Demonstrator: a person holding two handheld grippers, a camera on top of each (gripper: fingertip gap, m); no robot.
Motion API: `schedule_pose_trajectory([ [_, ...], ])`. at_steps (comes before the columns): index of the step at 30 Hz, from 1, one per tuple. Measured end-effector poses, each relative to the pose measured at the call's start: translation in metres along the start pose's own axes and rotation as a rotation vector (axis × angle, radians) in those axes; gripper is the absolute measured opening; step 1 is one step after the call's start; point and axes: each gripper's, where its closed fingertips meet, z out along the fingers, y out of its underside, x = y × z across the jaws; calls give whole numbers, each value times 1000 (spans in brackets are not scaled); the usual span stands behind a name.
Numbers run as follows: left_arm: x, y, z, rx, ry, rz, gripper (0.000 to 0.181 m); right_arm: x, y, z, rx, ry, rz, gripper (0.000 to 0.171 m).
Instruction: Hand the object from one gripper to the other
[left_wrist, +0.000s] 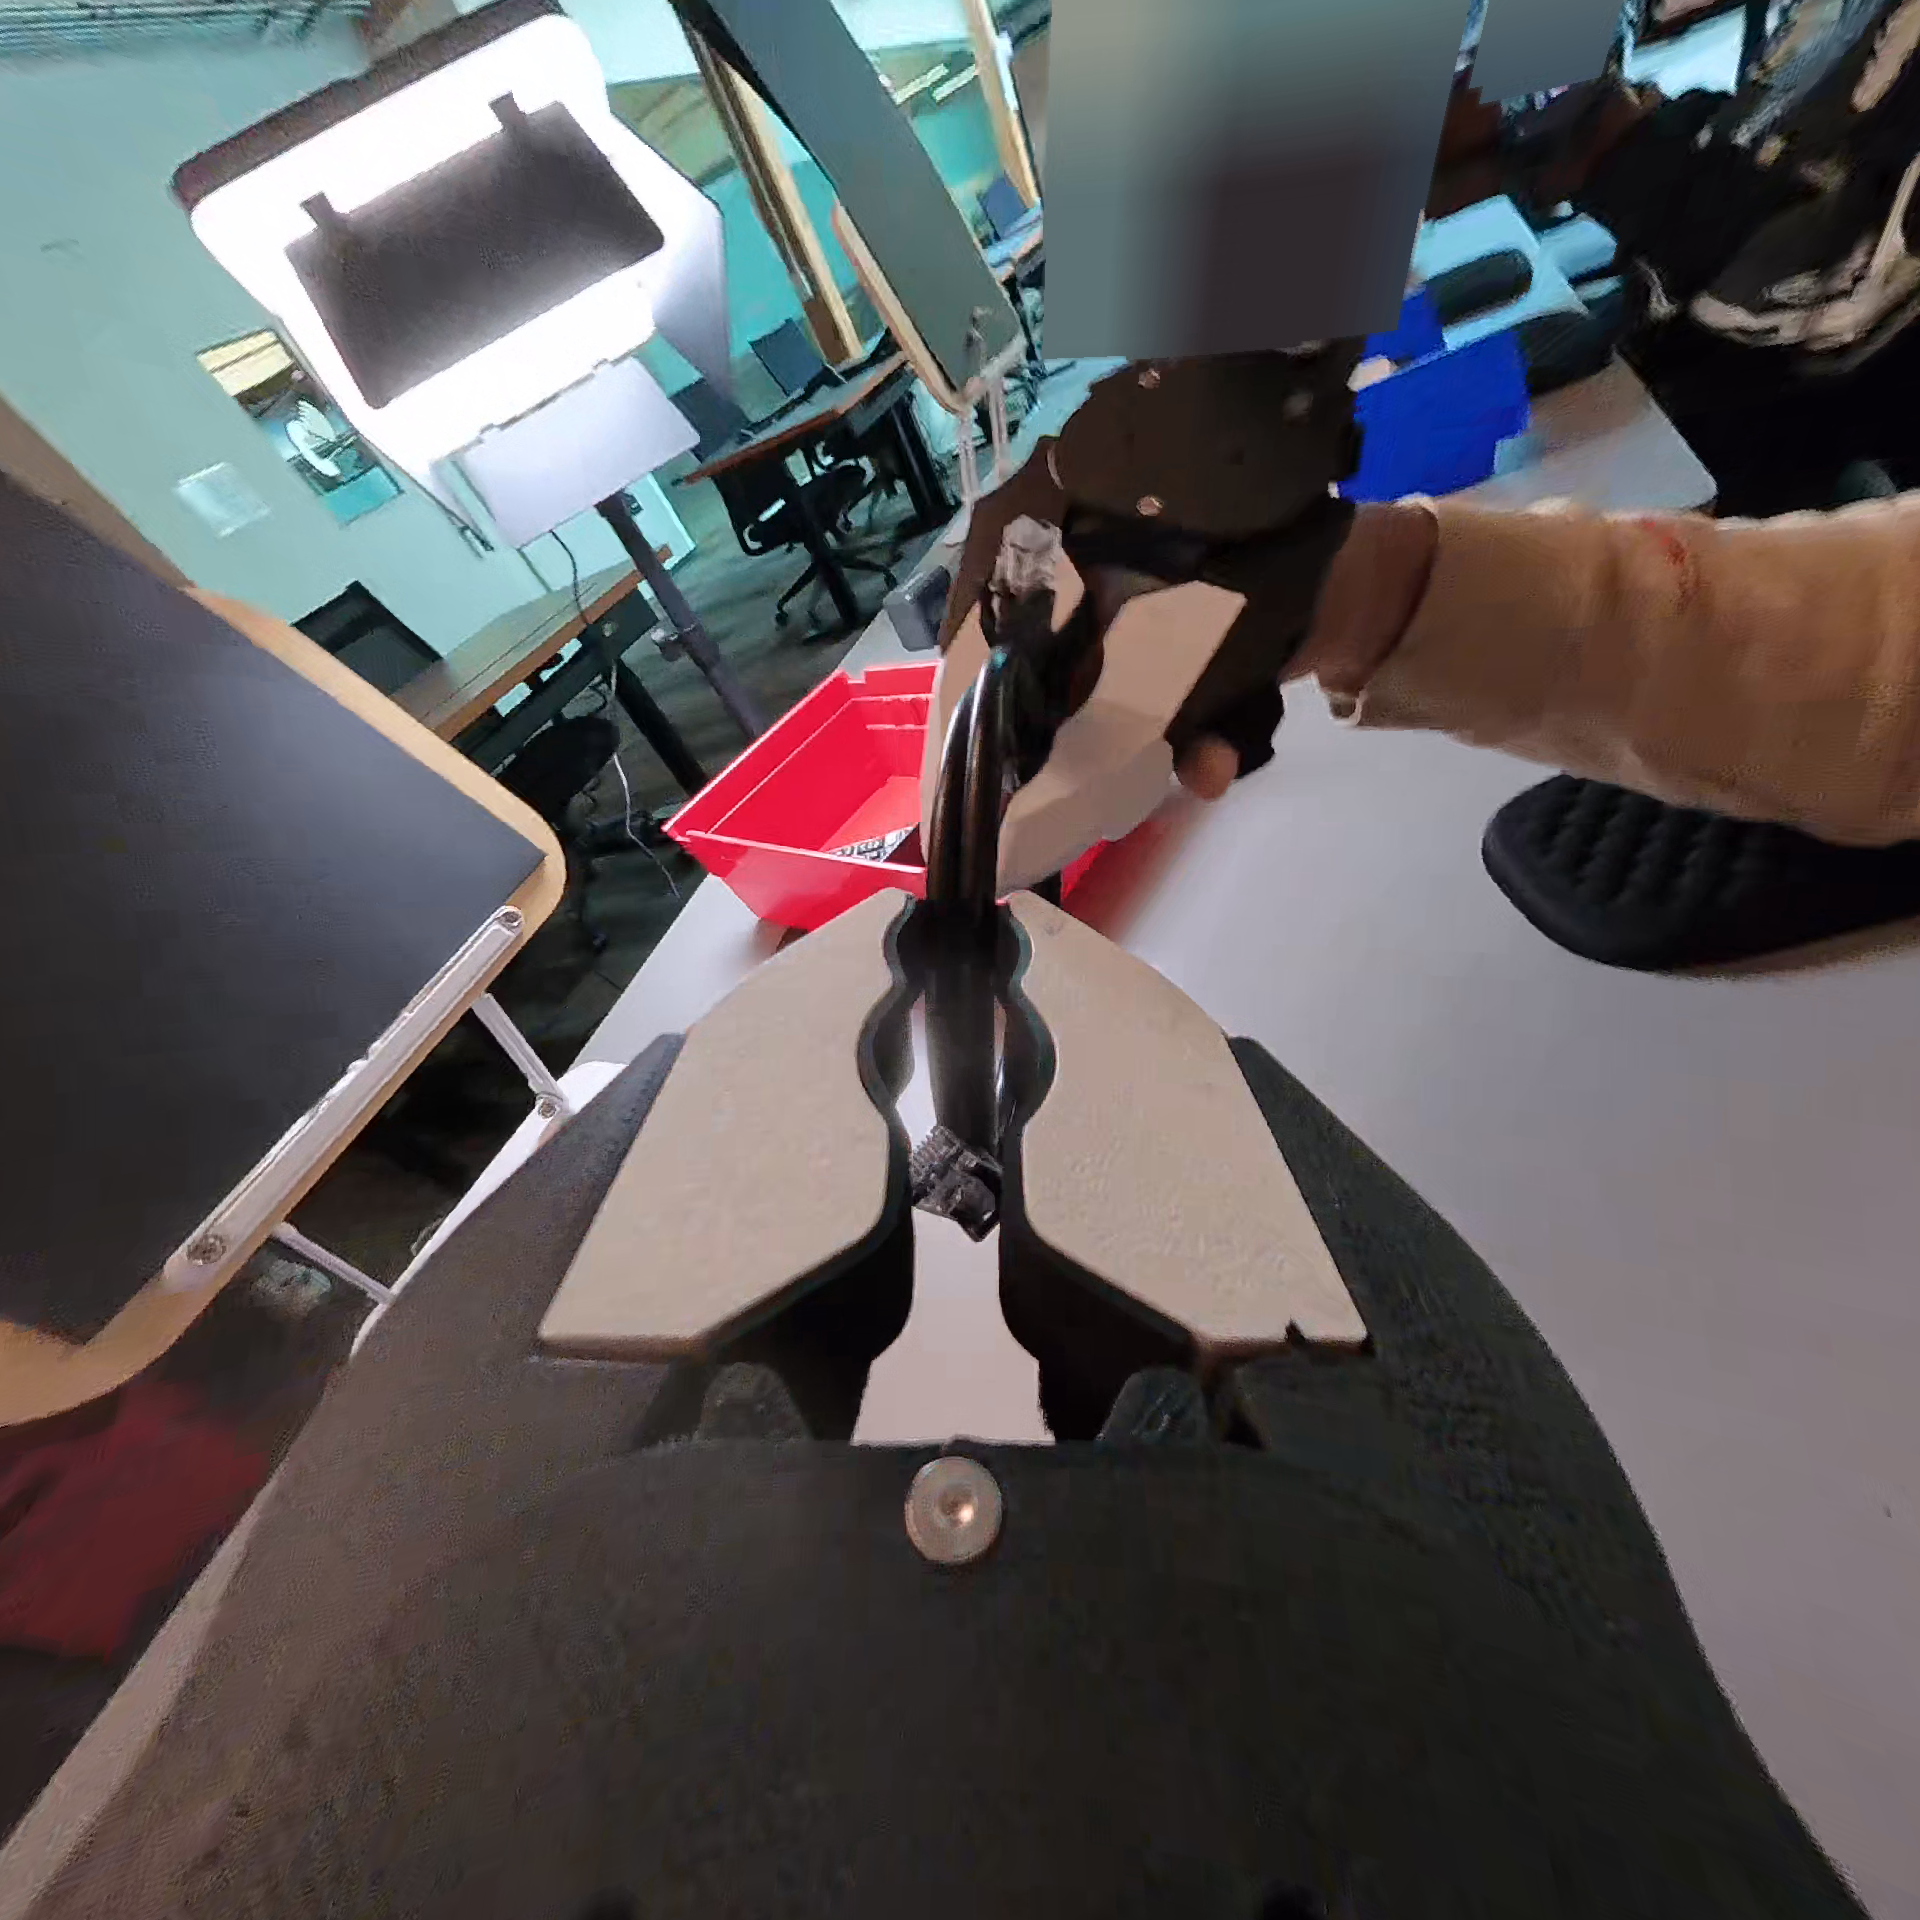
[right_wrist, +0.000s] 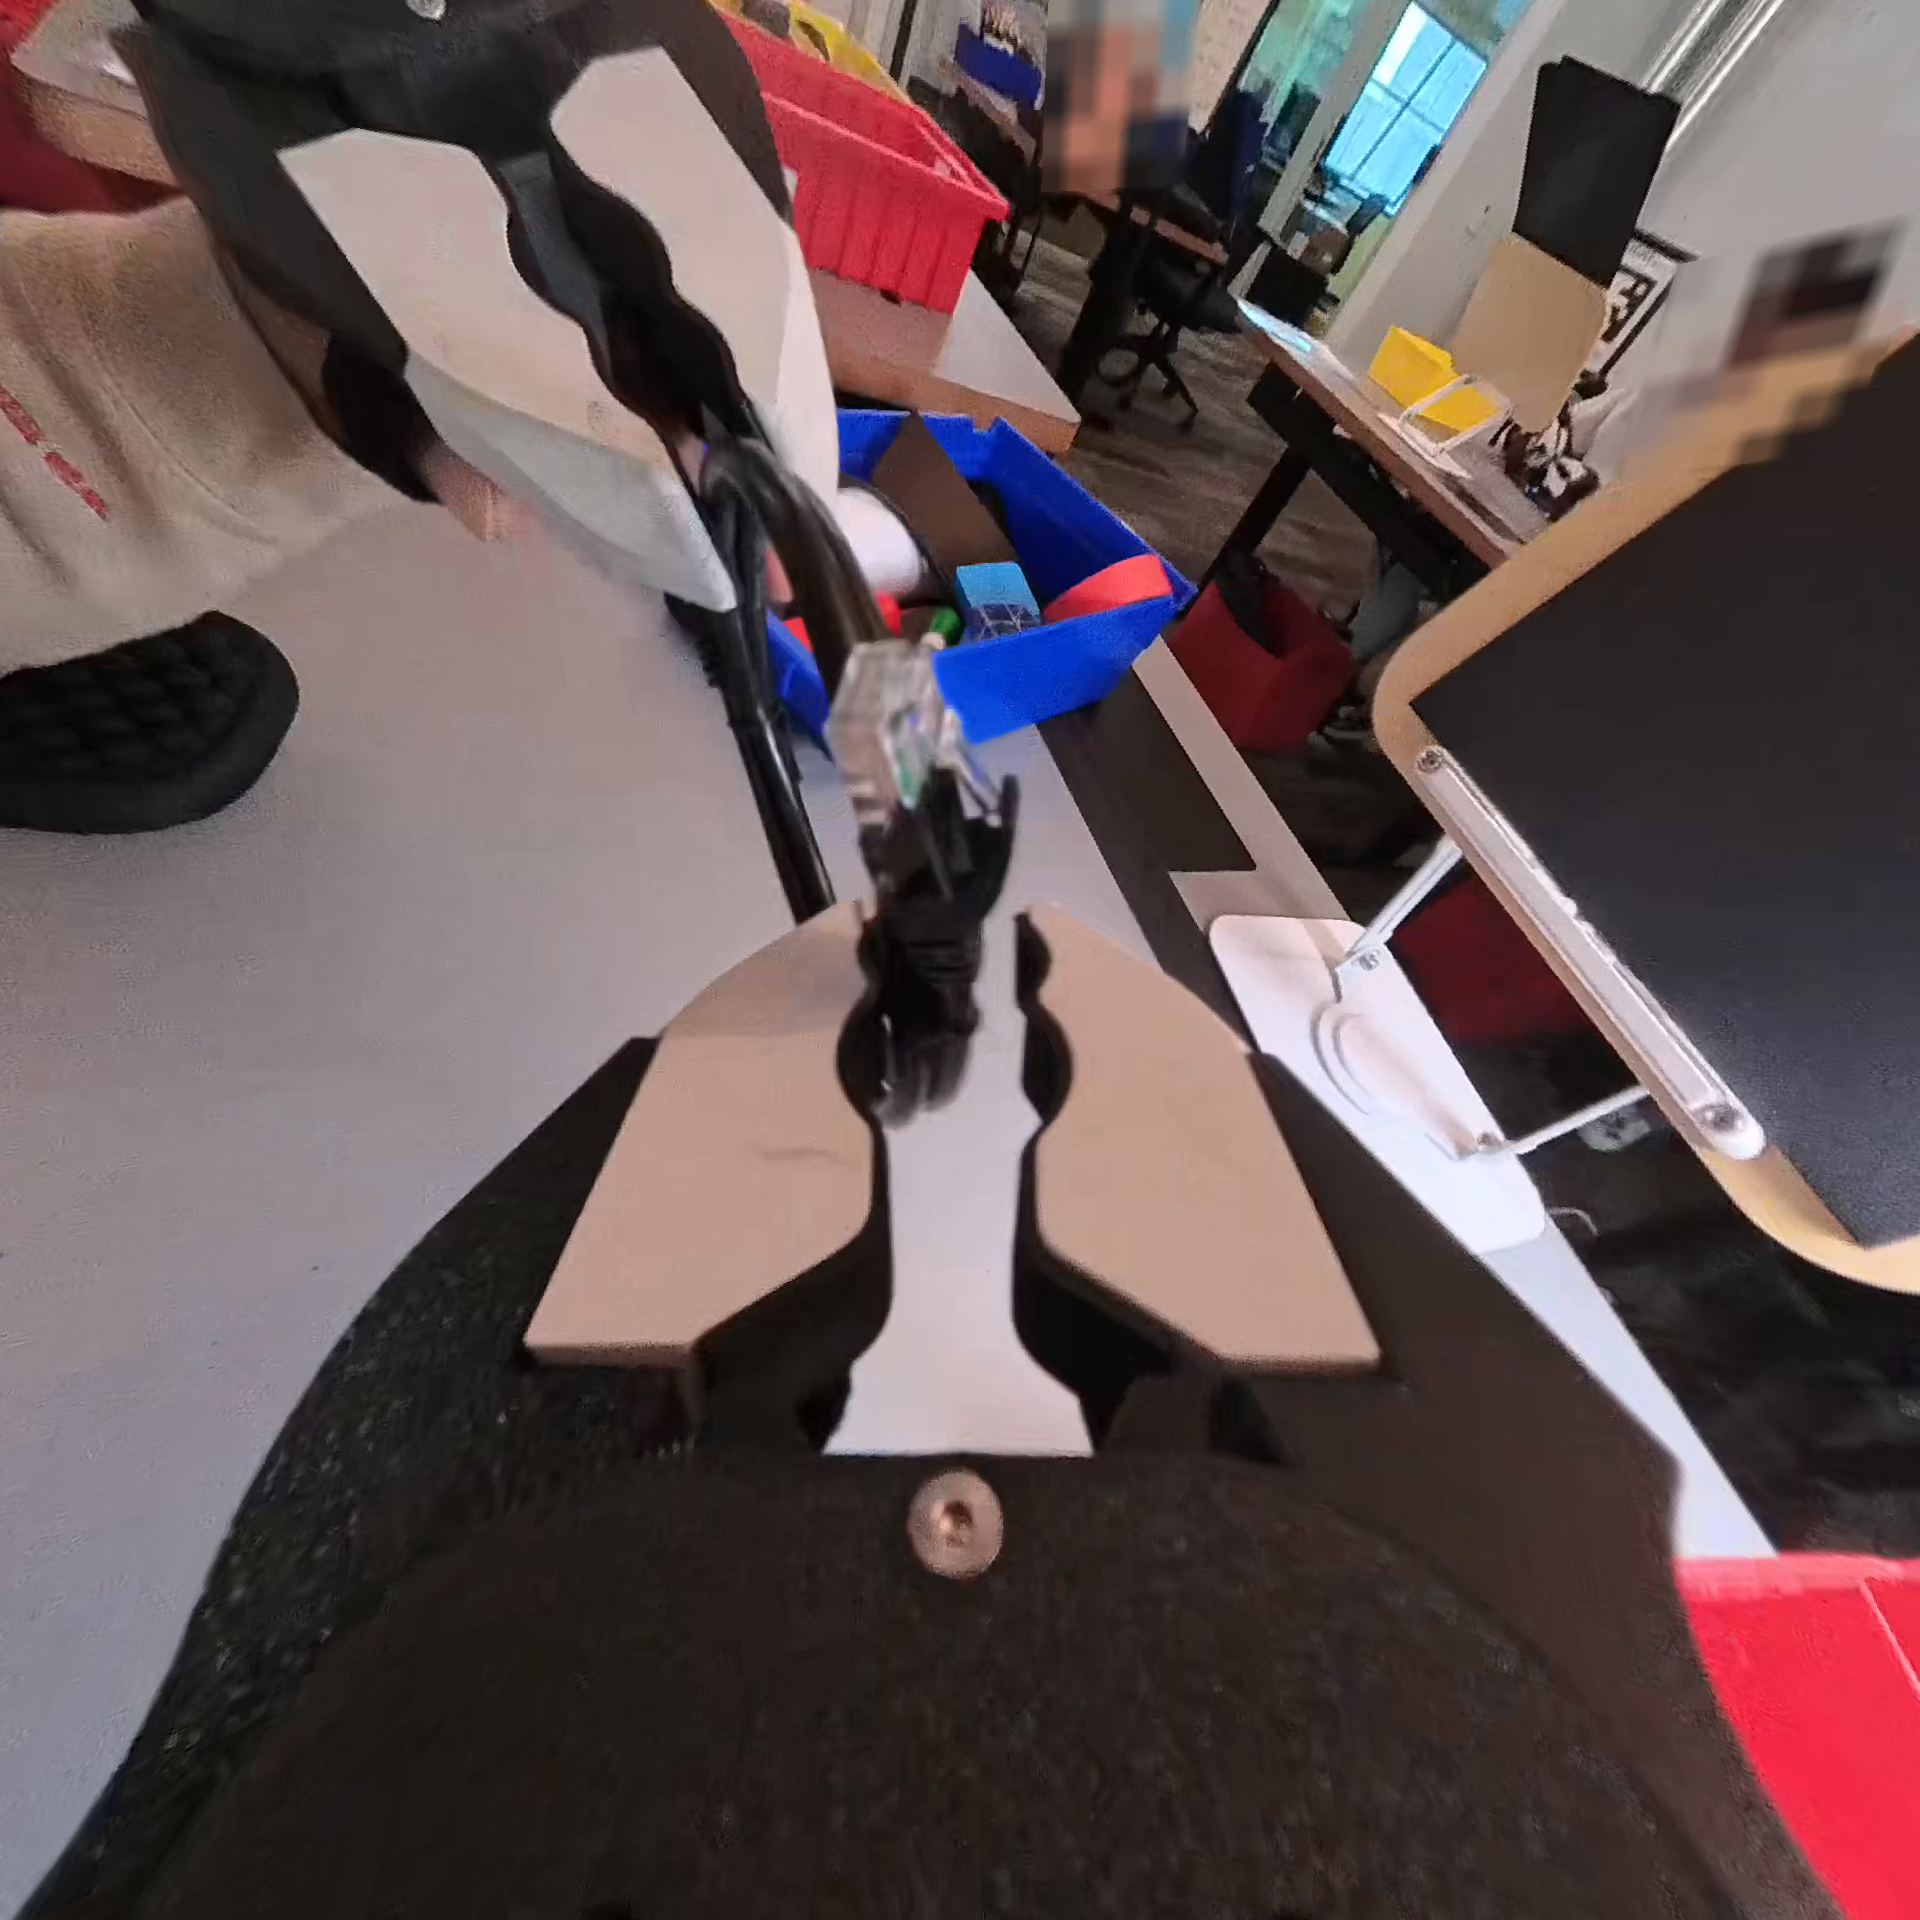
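A black network cable with clear plugs runs between both grippers above a grey table. My left gripper is shut on the folded cable, with one plug behind its fingertips. It also shows in the right wrist view at the upper left. My right gripper sits around the other cable end. The cable rests against its left finger, and a gap shows by the right finger. In the left wrist view the right gripper faces mine, held by a gloved hand.
A red bin stands at the table's far edge beyond my left gripper. A blue bin with small coloured items lies ahead of my right gripper. A black padded rest lies on the table. A black wood-edged panel stands off the table's side. There is about 6 cm between the tips of the two grippers.
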Motion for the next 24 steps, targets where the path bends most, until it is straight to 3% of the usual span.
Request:
schedule_pose_trajectory([
  [1,-1,0,0,11,5,-20,13,-1,-1,2,2,16,-16,12],
  [4,-1,2,-7,-19,47,-77,32,-2,10,-1,-124,36,-96,11],
  [8,20,18,6,-171,83,20,43,-12,22,4,-266,53,-190,12],
  [11,19,43,22,-304,9,137,22,-29,18,15,-267,10,-244,12],
  [15,9,18,11,-153,7,32,9,-18,-5,4,-100,44,-193,13],
  [19,-12,6,-8,-60,-49,-18,7,2,7,-13,-89,16,-37,50],
  [22,-11,0,-11,14,-2,-68,7,3,13,-2,-32,-16,22,34],
  [24,-14,0,-14,26,13,-102,9,7,13,3,-27,22,4,9],
])
